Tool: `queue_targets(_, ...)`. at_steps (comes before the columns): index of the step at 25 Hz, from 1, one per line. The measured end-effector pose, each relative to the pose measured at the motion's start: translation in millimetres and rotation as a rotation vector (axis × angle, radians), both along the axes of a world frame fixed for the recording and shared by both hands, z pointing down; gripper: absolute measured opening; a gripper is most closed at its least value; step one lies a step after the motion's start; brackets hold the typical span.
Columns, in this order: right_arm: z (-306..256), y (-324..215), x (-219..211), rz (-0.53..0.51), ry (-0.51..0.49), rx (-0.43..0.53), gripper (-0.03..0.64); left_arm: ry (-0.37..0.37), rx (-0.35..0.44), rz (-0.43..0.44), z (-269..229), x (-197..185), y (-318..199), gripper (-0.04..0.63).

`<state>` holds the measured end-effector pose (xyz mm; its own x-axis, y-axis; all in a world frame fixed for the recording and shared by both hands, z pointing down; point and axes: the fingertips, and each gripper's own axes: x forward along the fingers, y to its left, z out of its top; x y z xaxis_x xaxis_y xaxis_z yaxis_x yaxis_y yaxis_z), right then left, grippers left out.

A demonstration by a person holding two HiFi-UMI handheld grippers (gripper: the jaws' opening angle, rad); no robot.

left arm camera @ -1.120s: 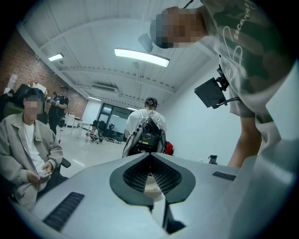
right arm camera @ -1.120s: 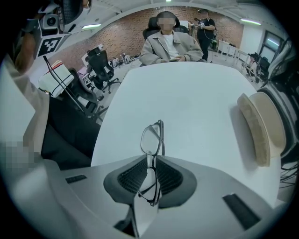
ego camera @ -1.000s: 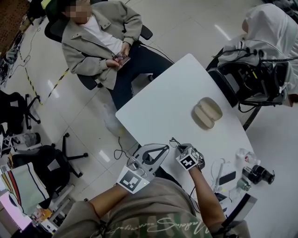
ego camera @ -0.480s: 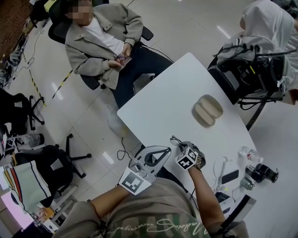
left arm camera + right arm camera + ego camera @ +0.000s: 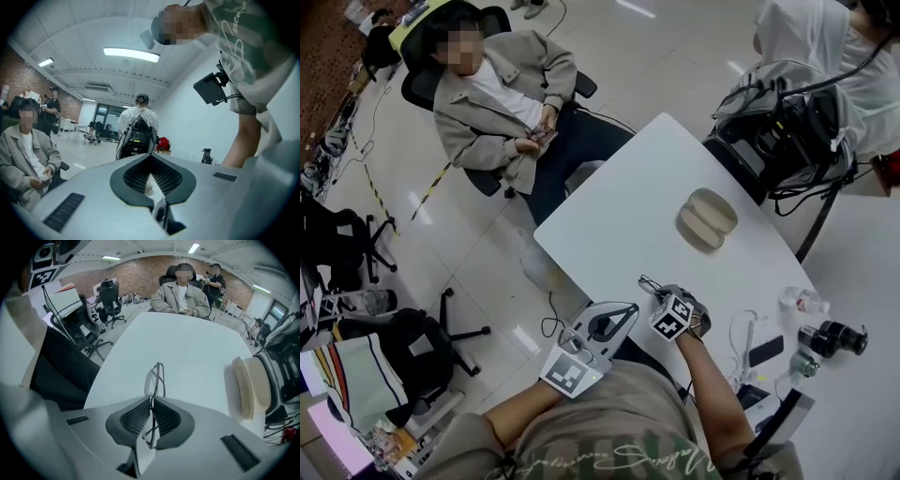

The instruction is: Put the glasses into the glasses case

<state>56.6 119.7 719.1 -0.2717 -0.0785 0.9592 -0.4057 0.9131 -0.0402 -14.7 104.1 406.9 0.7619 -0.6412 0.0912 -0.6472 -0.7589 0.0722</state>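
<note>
Between the right jaws: we see the glasses (image 5: 154,377), folded and pinched by the frame, with the lenses poking out past the jaw tips.
Right gripper (image 5: 151,399): clamped on the glasses, low over the near part of the table (image 5: 623,211). We cannot tell whether the glasses touch it.
Left gripper (image 5: 151,158): we read its jaws as pressed together with nothing between them. It sits just left of the right gripper, at the table's near edge.
Case (image 5: 706,220): beige and open, its two halves side by side on the table, well apart from the glasses, toward the far right.
Beyond the table: we note a seated person (image 5: 502,103) in a grey jacket, and a black pack (image 5: 778,131) at the far right corner.
</note>
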Motion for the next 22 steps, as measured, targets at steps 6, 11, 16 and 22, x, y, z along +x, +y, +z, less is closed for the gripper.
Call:
queue_targets(6, -4, 4, 10, -0.020, 0.020, 0.042, 0.031, -0.006, 0.052, 0.000, -13, 8, 11, 0.007)
queue_targets(11, -12, 7, 17, -0.001, 0.020, 0.061, 0.031, -0.017, 0.083, 0.013, -17, 13, 18, 0.008)
queue_targets(16, -14, 11, 24, 0.021, 0.016, 0.060, 0.031, -0.009, 0.091, 0.023, -19, 21, 21, 0.007)
queue_targets(22, -21, 12, 32, 0.042, 0.014, 0.058, 0.031, 0.001, 0.095, 0.038, -19, 29, 26, 0.007)
